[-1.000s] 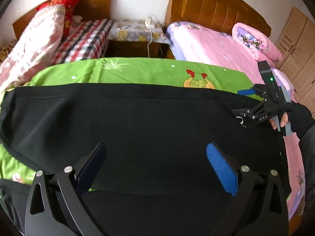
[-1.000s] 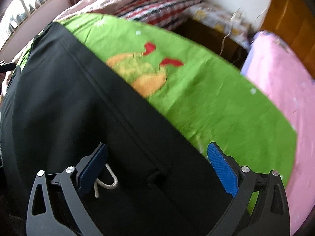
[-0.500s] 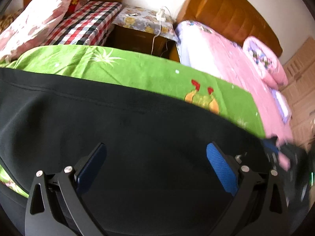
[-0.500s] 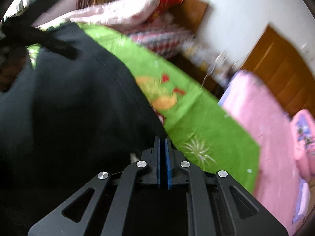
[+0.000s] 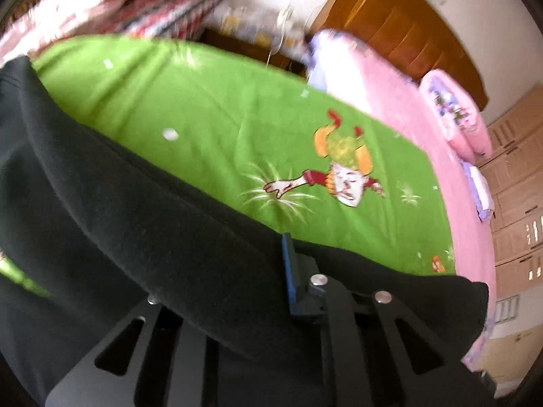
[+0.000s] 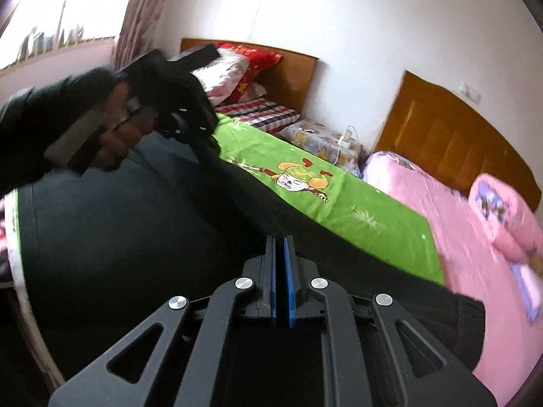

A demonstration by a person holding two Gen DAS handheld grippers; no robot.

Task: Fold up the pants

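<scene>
The black pants (image 5: 142,224) lie across the green cartoon sheet (image 5: 237,129) and are lifted along one edge. My left gripper (image 5: 283,240) is shut on the pants' edge; black cloth drapes over its left finger and hides it, only the blue right pad (image 5: 288,271) shows. In the right wrist view the pants (image 6: 142,230) hang in a raised fold. My right gripper (image 6: 280,240) is shut on the pants, pads pressed together. The left gripper (image 6: 193,118) also shows there, held high at the upper left with cloth hanging from it.
A pink bed (image 6: 451,217) with a rolled pink quilt (image 6: 505,217) lies to the right. Wooden headboards (image 6: 458,135), a nightstand (image 6: 325,139) with a charger, and pillows (image 6: 237,64) stand at the back. Wardrobe doors (image 5: 519,186) show at far right.
Both grippers closed on the pants: the right about half a second ago, the left just now. Both have lifted the cloth off the sheet, uncovering more green sheet.
</scene>
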